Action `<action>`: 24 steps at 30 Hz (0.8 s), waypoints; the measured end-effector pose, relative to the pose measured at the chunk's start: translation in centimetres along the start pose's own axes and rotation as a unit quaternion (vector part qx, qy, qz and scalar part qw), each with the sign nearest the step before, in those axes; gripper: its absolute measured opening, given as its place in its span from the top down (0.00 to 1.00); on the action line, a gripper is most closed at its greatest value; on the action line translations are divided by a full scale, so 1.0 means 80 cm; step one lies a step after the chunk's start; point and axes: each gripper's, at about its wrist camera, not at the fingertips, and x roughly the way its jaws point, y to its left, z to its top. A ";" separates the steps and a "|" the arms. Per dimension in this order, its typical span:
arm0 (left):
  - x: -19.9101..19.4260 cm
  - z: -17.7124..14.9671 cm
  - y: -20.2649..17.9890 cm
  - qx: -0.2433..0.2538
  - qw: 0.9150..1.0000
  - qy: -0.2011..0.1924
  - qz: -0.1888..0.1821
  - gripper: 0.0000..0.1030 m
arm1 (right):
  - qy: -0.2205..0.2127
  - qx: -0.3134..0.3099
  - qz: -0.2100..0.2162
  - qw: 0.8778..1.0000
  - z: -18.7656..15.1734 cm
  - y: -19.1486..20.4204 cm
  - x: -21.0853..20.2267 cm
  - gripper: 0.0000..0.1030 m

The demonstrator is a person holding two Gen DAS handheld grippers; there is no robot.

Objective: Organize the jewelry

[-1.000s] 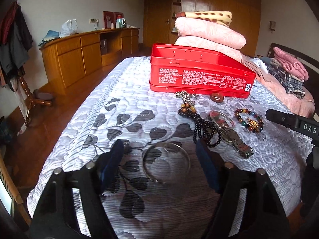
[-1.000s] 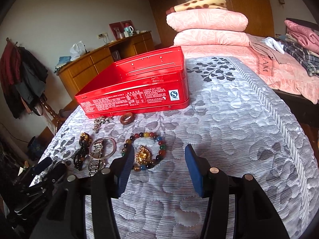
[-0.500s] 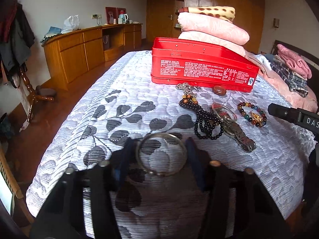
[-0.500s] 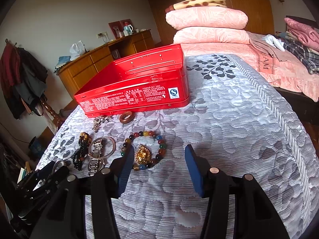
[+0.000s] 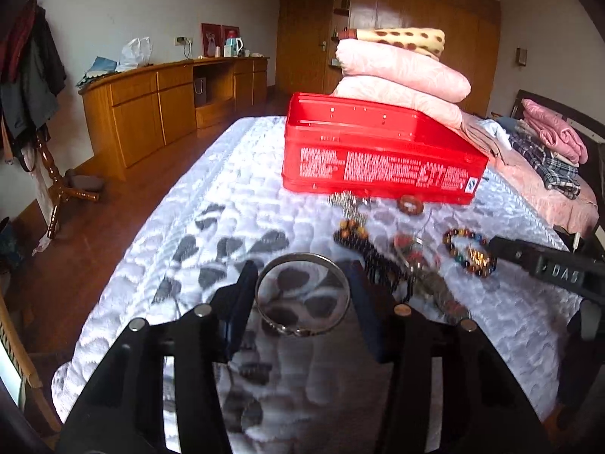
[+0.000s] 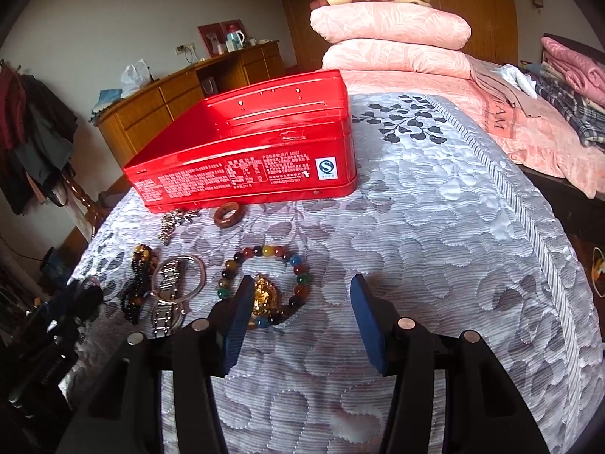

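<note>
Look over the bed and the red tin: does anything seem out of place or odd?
Yes. The red tin is open and looks empty, while a multicolored bead bracelet, a brown ring and a watch lie loose on the quilt.

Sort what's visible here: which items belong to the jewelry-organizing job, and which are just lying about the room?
Job items:
silver bangle held between the left gripper pads
red tin
multicolor bead bracelet, in front of the open right gripper
brown ring
dark bead necklace
metal watch

Lying about:
pink pillows
folded clothes
wooden cabinet
</note>
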 end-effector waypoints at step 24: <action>0.016 0.022 0.044 -0.016 1.000 0.013 0.014 0.54 | 0.048 -0.069 0.070 0.994 0.008 0.103 0.046 0.50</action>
